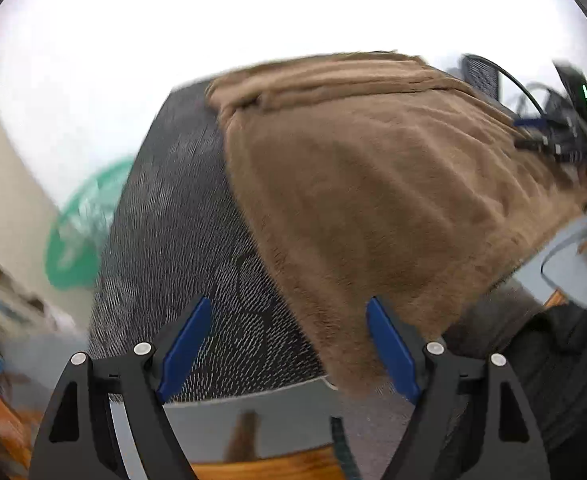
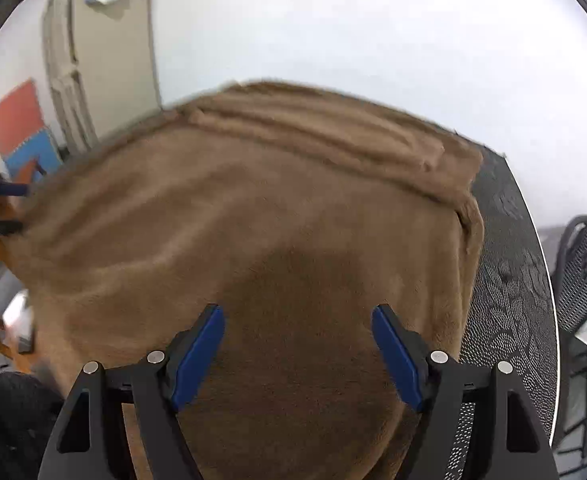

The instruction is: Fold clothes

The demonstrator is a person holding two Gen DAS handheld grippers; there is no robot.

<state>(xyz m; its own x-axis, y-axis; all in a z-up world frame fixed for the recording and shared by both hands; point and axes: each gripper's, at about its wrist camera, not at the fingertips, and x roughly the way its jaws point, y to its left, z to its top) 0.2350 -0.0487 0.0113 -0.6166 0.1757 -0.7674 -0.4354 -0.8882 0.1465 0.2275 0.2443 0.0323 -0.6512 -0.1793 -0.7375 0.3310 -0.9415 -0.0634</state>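
Observation:
A brown fleece garment (image 1: 373, 184) lies spread over a round black mesh table (image 1: 181, 240), with folded ridges along its far edge. My left gripper (image 1: 287, 308) stands open over the garment's near left corner and the bare mesh, nothing between its blue pads. In the right wrist view the same brown garment (image 2: 253, 220) fills most of the picture. My right gripper (image 2: 297, 314) hovers open above its near middle, casting a dark shadow on the fleece, and holds nothing. Both views are motion-blurred.
The black mesh table's right rim (image 2: 533, 280) shows beside the garment, and a black mesh chair (image 2: 585, 268) stands past it. A green object (image 1: 81, 224) lies on the floor at the left. Cables and dark equipment (image 1: 565, 120) sit at the far right.

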